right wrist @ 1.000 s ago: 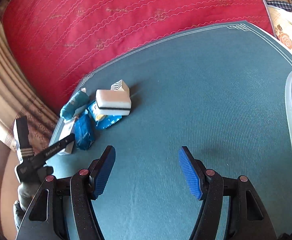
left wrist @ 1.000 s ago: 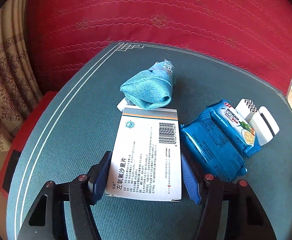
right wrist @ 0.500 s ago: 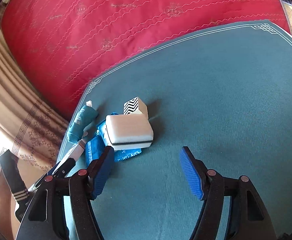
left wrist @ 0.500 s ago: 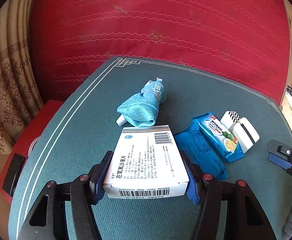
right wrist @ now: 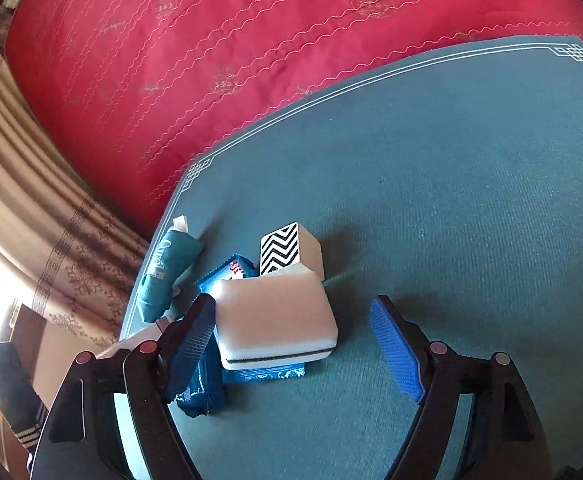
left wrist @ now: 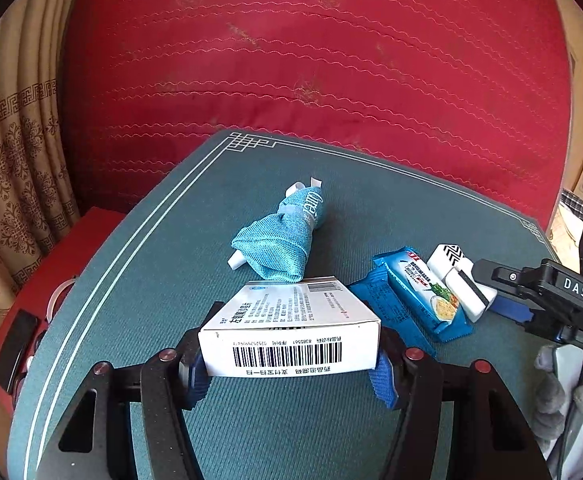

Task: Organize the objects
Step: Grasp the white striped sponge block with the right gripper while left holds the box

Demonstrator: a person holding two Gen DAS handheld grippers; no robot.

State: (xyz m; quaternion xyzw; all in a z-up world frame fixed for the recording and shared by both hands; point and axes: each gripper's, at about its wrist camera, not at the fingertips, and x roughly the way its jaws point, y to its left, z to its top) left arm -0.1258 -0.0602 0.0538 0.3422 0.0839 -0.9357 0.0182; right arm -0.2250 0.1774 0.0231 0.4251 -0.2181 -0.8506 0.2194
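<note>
A rectangular white cardboard box (left wrist: 291,328) is clamped by the left gripper (left wrist: 289,368) at lower centre, while a soft white sponge (right wrist: 275,316) is straddled untouched by the right gripper's (right wrist: 291,348) opening ribbed blue pads (right wrist: 395,352)

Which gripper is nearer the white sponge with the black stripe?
Right. The right gripper straddles the sponge, jaws opening, pads not touching. The left gripper is further off, shut on the medicine box.

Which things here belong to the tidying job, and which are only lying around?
Job:
- medicine box, gripped by left gripper
- sponge, between the opening jaws of right gripper, not yet gripped
- blue snack packets
- rolled blue cloth
- zigzag box

Lying about:
- red quilt
- curtain
- green mat
</note>
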